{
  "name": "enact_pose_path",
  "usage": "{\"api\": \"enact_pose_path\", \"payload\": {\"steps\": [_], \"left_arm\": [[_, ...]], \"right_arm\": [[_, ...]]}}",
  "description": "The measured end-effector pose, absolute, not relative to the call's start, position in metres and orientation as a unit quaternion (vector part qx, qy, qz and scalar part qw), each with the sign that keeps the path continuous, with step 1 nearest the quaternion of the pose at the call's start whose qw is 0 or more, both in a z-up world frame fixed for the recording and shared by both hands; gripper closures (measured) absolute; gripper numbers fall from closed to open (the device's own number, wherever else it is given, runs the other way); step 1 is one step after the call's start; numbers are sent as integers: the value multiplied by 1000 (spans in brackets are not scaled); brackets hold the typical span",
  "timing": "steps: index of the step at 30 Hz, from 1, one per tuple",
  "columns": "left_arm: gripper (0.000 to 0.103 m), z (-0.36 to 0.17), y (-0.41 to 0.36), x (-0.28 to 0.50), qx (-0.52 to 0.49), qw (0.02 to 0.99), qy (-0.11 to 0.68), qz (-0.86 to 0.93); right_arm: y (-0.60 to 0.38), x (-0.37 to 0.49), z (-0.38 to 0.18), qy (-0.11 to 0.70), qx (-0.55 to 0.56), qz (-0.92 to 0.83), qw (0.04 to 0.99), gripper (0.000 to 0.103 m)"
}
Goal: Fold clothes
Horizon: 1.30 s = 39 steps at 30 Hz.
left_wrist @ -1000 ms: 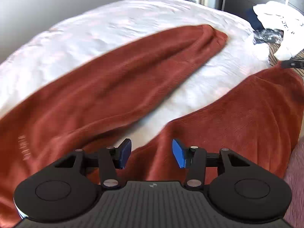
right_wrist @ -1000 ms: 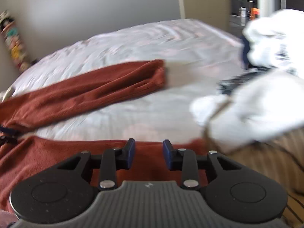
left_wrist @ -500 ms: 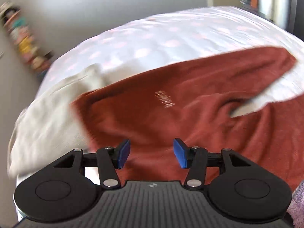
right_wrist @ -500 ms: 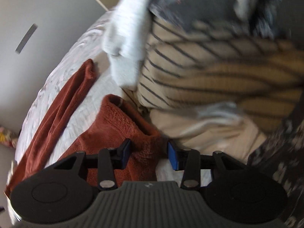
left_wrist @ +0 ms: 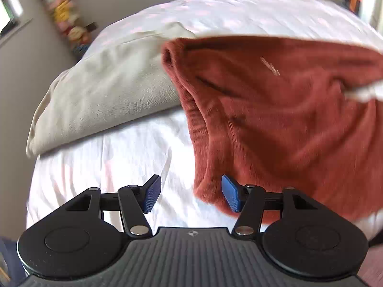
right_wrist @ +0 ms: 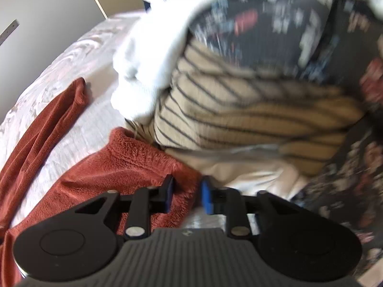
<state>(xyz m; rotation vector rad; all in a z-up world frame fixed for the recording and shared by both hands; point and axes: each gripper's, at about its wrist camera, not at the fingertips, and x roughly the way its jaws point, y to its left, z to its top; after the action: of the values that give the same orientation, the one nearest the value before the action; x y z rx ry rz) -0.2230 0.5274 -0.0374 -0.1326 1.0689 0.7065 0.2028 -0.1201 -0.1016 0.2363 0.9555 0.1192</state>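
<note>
The left gripper (left_wrist: 189, 195) has swung from the trouser legs to the waistband end by the pillow (left_wrist: 107, 95), jaws apart. The right gripper (right_wrist: 185, 197) seems to pinch a hem of the rust trousers (right_wrist: 124, 160) spread on the bed (left_wrist: 115, 157). Next, the left needs a waistband corner.

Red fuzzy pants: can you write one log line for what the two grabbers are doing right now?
task: fold clothes | left gripper: open, at waistband corner of red pants | right gripper: fleece between pads, grip unclear | laundry pile beside
</note>
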Motion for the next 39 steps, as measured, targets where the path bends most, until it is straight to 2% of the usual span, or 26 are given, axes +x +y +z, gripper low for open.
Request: {"api": "enact_pose_path", "payload": {"steps": [4, 6, 8, 10, 18, 23, 28, 33, 37, 39], "left_arm": [[49, -51, 517, -223, 6, 804, 529, 272], [49, -58, 510, -221, 52, 805, 541, 238], [49, -65, 502, -219, 105, 802, 553, 200], [49, -74, 492, -218, 175, 792, 566, 147], [49, -112, 464, -221, 398, 714, 576, -17], [49, -137, 451, -223, 506, 643, 565, -102], [50, -150, 451, -210, 488, 633, 584, -143], [53, -162, 453, -199, 460, 630, 609, -143], [54, -165, 456, -195, 446, 633, 619, -132], [55, -165, 457, -193, 437, 637, 623, -121]], "right_arm": [[-117, 178, -79, 427, 88, 66, 897, 68], [-114, 163, -70, 413, 79, 85, 903, 59], [-108, 150, -68, 408, 38, 93, 908, 39], [-102, 137, -66, 402, -2, 100, 910, 34], [-98, 130, -71, 363, -51, 89, 926, 34], [-94, 130, -78, 389, -52, 87, 916, 34], [-91, 128, -83, 401, -56, 104, 908, 34], [-86, 128, -83, 393, -107, 142, 902, 34], [-74, 127, -81, 361, -237, 193, 881, 34], [-65, 124, -87, 331, -351, 219, 848, 34]]}}
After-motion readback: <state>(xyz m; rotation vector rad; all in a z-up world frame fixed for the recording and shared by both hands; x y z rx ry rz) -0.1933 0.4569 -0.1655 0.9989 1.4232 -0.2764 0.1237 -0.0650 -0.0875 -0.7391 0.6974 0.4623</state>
